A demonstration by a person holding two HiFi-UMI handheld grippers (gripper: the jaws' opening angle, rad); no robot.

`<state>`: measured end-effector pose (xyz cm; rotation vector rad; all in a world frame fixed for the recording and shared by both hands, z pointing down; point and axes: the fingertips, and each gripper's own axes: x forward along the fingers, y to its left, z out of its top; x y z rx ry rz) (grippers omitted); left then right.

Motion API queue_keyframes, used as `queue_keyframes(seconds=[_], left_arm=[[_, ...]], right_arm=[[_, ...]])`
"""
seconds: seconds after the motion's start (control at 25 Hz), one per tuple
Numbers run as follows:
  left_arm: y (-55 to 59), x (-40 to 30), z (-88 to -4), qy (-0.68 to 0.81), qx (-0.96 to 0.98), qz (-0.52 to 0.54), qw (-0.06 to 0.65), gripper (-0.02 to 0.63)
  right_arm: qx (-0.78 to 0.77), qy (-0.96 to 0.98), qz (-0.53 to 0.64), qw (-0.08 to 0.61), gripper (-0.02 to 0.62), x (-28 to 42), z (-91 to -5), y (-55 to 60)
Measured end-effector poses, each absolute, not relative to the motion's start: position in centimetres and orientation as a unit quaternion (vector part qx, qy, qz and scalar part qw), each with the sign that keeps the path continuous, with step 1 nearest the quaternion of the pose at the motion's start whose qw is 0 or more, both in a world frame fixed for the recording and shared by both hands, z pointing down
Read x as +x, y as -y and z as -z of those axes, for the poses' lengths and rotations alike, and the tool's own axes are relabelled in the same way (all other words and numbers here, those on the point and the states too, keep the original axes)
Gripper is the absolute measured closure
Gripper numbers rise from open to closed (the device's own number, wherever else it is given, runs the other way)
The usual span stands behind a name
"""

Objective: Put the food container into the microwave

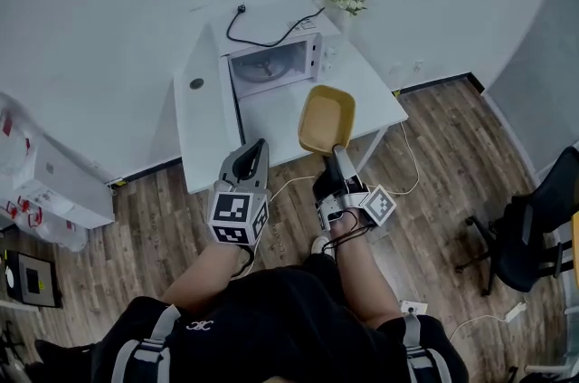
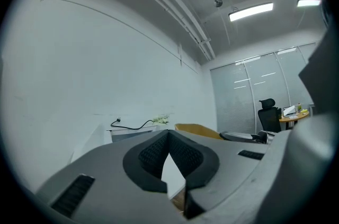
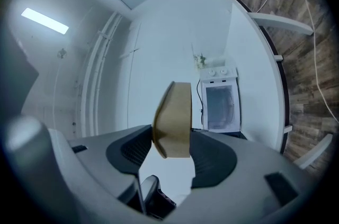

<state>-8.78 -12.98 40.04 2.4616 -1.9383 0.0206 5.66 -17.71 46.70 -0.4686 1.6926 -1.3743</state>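
Observation:
The white microwave (image 1: 271, 60) stands at the back of a white table (image 1: 375, 96) with its door (image 1: 206, 114) swung wide open to the left; its cavity shows a glass plate. My right gripper (image 1: 336, 153) is shut on the near rim of a tan food container (image 1: 327, 119), which it holds above the table's front part, in front of the microwave. In the right gripper view the container (image 3: 174, 119) sits clamped between the jaws, with the microwave (image 3: 220, 106) beyond. My left gripper (image 1: 251, 157) hangs at the table's front edge, shut and empty (image 2: 168, 138).
A small plant (image 1: 348, 1) and a black cable (image 1: 262, 35) sit by the microwave's top. A black office chair (image 1: 534, 227) stands on the wooden floor at right. White boxes (image 1: 50, 186) lie at left. Cords (image 1: 407, 164) trail under the table.

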Motion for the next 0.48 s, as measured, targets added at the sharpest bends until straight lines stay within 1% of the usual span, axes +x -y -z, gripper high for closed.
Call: queue_keyframes(seconds=[0.48], left_arm=[[28.1, -5.0, -38.9, 0.672, 0.740, -0.008, 0.026, 0.598]], right_arm=[[-0.142, -0.704, 0.591, 0.366, 0.368, 7.7, -45.4, 34.1]])
